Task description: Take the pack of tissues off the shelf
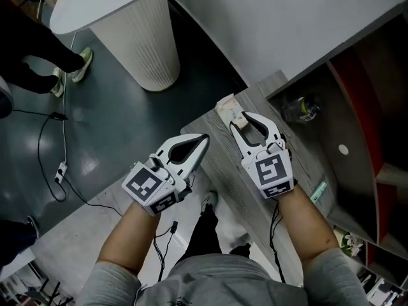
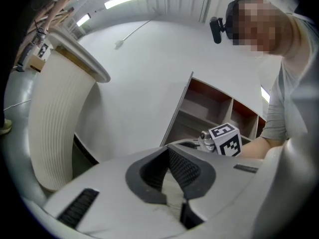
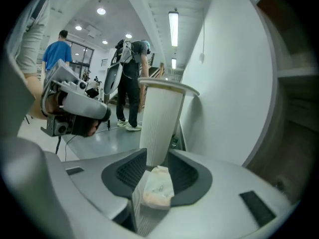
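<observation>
Head view: my right gripper hangs over the grey wood-grain table top with its jaws spread. The small pale soft pack of tissues lies flat on that top, just ahead of the tips. Right gripper view confirms this: the pack shows in the gap between the two dark ribbed pads, but neither pad presses on it — it rests on the wood, unheld. My left gripper is held to the left of the right one and apart from it, over the table's left edge. Its tips meet and nothing is pinched between them. Left gripper view agrees: the left gripper has its jaws together at the tips, with only wood grain visible through the hollow behind them. An open shelf unit with red-brown inner walls stands along the table's right side, and a clear glassy container sits in its nearest compartment. A white ribbed column stands on the dark floor beyond the table.
</observation>
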A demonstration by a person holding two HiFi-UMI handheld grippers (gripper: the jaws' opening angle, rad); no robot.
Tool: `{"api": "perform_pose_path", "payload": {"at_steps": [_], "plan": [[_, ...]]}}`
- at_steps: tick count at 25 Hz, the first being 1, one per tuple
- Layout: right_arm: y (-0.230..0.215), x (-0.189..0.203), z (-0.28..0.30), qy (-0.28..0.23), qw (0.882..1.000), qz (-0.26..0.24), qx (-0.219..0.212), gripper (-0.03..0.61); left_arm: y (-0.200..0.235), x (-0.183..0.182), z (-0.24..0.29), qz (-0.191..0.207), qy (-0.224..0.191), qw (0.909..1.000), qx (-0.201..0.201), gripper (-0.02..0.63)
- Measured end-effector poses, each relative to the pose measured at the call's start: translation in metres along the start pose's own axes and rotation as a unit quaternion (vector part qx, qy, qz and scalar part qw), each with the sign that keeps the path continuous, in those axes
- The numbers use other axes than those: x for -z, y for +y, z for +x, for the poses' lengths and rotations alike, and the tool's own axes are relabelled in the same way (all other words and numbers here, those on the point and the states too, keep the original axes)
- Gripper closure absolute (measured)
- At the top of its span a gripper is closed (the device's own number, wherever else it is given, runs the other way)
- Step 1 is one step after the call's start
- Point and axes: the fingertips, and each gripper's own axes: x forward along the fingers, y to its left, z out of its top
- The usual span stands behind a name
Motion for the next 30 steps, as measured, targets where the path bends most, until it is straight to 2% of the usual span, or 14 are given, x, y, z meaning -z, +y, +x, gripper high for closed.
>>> {"api": "perform_pose_path", "payload": {"at_steps": [4, 10, 15, 17, 22, 30], "plan": [[-0.016, -0.042, -0.04, -0.03, 0.999, 0.007, 0.017, 0.428, -0.025, -0.033, 0.004, 0.012, -0.016, 0.9996, 0.02, 0.586], [-0.033, -0.088, -0.119, -0.057, 0.998, 0.015, 0.035, 0.519, -0.082, -0.082, 0.005, 0.045, -0.024, 0.9975, 0.048, 0.586], [-0.049, -0.111, -0.198, -0.074, 0.995, 0.018, 0.057, 0.568, -0.145, -0.117, 0.016, 0.071, -0.031, 0.9935, 0.083, 0.586], [-0.051, -0.115, -0.23, -0.078, 0.995, 0.012, 0.062, 0.586, -0.176, -0.127, 0.019, 0.079, -0.034, 0.9913, 0.099, 0.586], [-0.05, -0.112, -0.315, -0.092, 0.993, 0.007, 0.079, 0.586, -0.256, -0.14, 0.032, 0.094, -0.039, 0.986, 0.132, 0.586], [-0.054, -0.075, -0.471, -0.099, 0.985, 0.007, 0.14, 0.58, -0.405, -0.137, 0.052, 0.112, -0.038, 0.9738, 0.194, 0.586]]}}
